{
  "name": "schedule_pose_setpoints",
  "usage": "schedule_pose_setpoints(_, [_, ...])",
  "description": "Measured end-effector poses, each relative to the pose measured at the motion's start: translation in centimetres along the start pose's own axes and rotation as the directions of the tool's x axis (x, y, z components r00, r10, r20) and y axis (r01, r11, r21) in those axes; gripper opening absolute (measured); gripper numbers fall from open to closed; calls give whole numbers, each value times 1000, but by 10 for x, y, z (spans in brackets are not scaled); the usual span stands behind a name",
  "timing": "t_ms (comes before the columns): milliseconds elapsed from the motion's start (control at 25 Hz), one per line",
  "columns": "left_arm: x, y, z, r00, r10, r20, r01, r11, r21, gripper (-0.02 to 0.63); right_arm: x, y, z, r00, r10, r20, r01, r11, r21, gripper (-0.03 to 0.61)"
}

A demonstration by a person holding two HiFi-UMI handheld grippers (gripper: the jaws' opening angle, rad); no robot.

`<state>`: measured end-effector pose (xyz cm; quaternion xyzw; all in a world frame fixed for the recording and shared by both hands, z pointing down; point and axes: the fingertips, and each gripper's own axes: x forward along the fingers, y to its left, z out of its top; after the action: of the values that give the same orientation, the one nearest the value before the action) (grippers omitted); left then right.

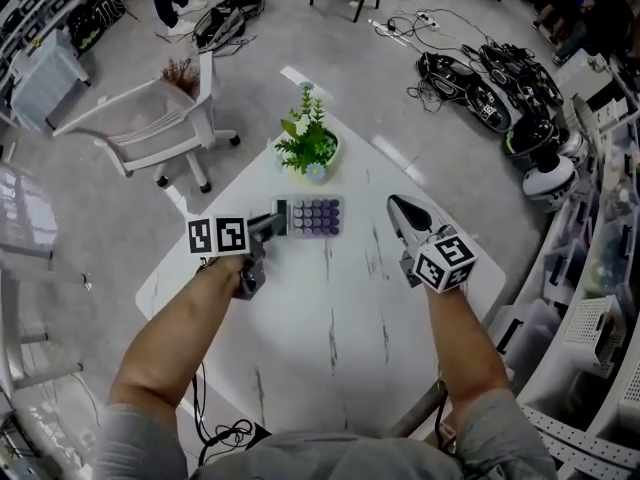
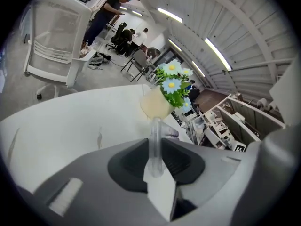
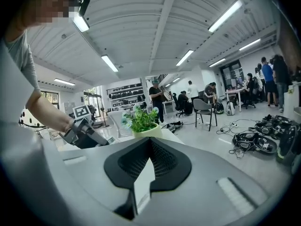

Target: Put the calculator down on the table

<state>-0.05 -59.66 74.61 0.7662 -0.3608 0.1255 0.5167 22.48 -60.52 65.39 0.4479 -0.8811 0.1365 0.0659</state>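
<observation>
Clenched on an edge of the calculator (image 1: pixel 316 216), fingers of the left gripper (image 1: pixel 272 224) hold it low over the surface (image 1: pixel 330 338) by the potted plant (image 1: pixel 308 140), the right gripper (image 1: pixel 397 206) pinched empty; lowering seems in hand, needing touchdown, then release.

Table (image 1: pixel 330 353): white, grey-veined top.
Potted plant (image 1: pixel 310 146): on its 12 o'clock corner.
Calculator (image 1: pixel 318 216): 6 o'clock of that, possibly not touching down.

Calculator (image 1: pixel 314 216): pale body, purple keys, face up, left end in left hand-held gripper (image 1: pixel 274 224).
</observation>
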Motion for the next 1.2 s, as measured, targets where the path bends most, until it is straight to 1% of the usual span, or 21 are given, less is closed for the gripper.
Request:
schedule_pose_setpoints(160, [6,5,2,1000,6,-17,-6,1000,10,147,6,-2,-8,1000,5,-6,-4,1000,8,3])
schedule_pose_setpoints(280, [10,9,5,999,33,-23,-32,999,42,147,8,-2,-10,1000,9,-5,-9,1000,12,3])
schedule_pose_setpoints(400, [13,13,8,997,78,-24,-75,993,87,152,10,-1,-10,1000,12,-4,-12,1000,11,3])
schedule_pose_setpoints(520, [15,20,7,990,141,-29,-136,981,139,158,9,-1,-11,1000,12,-4,-12,1000,12,3])
schedule_pose_setpoints(600, [16,25,7,980,197,-17,-190,964,188,164,8,0,-12,1000,14,-4,-14,1000,11,3])
schedule_pose_setpoints(640, [16,27,8,973,232,-1,-226,948,226,169,8,0,-12,1000,15,-4,-15,1000,11,3])
schedule_pose_setpoints(720, [16,25,13,956,291,49,-290,899,329,179,7,0,-11,1000,15,-2,-15,1000,11,3])
schedule_pose_setpoints(760, [16,21,15,951,301,75,-307,876,373,179,6,0,-10,1000,15,0,-15,1000,13,3])
schedule_pose_setpoints(800, [18,18,17,949,299,95,-312,864,396,179,5,0,-9,1000,15,2,-15,1000,14,3])
schedule_pose_setpoints(840, [18,15,18,950,292,109,-311,865,395,179,4,-1,-8,1000,15,4,-15,1000,14,3])
schedule_pose_setpoints(960, [16,13,21,953,273,133,-303,883,359,194,1,-1,-6,1000,14,6,-14,1000,11,3])
schedule_pose_setpoints(1200, [4,0,29,957,236,169,-282,890,358,210,-7,1,2,1000,6,11,-6,1000,5,3])
